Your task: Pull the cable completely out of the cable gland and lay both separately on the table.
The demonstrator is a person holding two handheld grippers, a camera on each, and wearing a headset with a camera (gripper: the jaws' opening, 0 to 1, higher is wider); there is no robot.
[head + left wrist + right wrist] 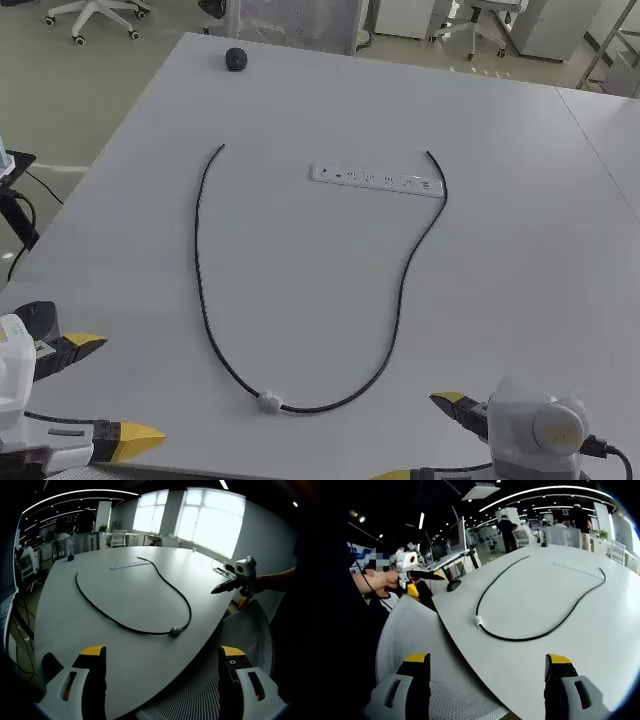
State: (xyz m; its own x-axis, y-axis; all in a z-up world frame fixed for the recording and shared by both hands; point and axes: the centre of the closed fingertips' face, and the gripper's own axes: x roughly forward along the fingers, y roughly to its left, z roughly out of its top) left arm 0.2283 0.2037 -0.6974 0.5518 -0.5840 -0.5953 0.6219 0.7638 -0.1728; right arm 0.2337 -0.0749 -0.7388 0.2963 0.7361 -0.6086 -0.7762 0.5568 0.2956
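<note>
both grippers are hanging at the near edge of the table (300, 300), jaws spread wide and gripping nothing: left gripper (130, 390) and right gripper (405, 437), well apart. between them, just in from the edge, the white cable gland (269, 402) is sitting threaded on the black cable (200, 290), which is looping away in a u across bare tabletop. farther off, its right arm is passing the end of a white power strip (377, 180). a small black object (235, 59) is lying by the far edge.

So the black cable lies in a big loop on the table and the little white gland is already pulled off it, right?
No. The black cable lies in a big loop on the table, but the little white gland is still on it, at the loop's near bend. The head view shows this.
</note>
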